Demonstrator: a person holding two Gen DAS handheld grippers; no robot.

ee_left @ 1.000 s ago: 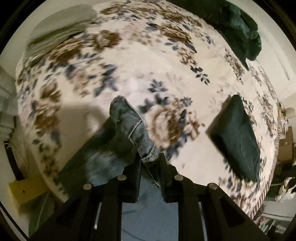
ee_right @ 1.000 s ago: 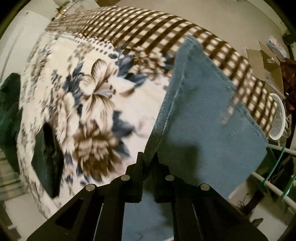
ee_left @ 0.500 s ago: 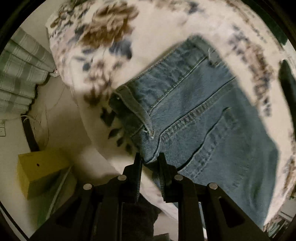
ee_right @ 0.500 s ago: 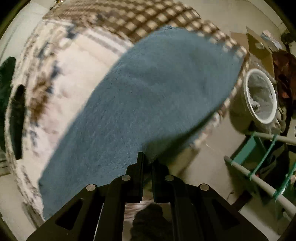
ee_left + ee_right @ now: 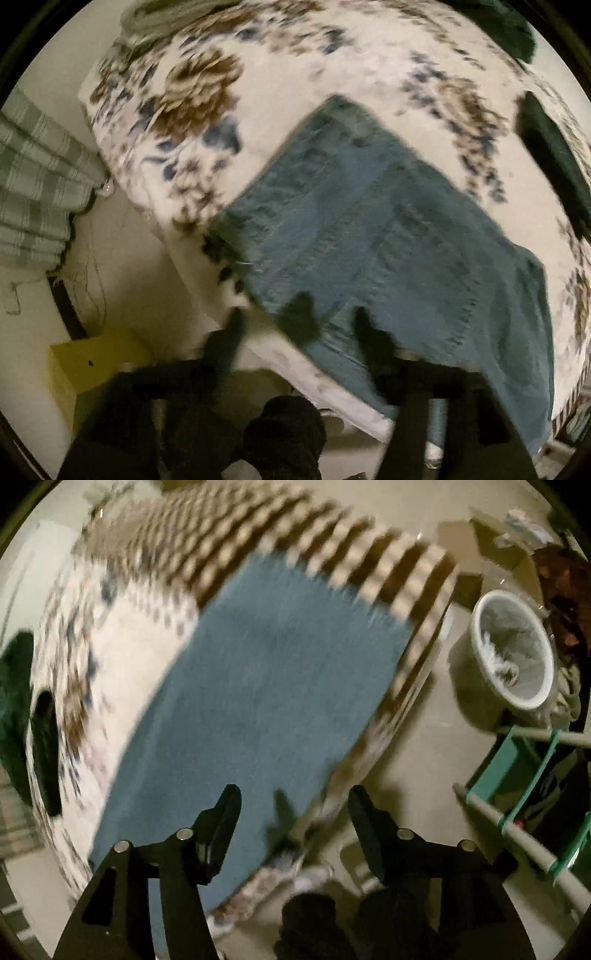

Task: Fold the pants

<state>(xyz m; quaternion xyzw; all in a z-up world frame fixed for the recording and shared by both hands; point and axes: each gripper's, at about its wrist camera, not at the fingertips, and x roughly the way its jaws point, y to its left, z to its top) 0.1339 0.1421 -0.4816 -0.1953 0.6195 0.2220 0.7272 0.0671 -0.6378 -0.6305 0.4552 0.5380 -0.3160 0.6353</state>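
Both pairs of jaws are opening and grasp nothing. The left gripper (image 5: 299,325) points down over the near edge of the jeans (image 5: 388,236), whose cloth lies below and between its spread fingers, untouched by the pads. The right gripper (image 5: 293,805) hangs over the jeans' (image 5: 258,686) lower corner at the edge of the bed (image 5: 122,657); that corner lies in the gap, free of both fingers. The jeans lie flat on the floral blanket (image 5: 199,96). A white bin (image 5: 513,646) stands on the floor beside the bed.
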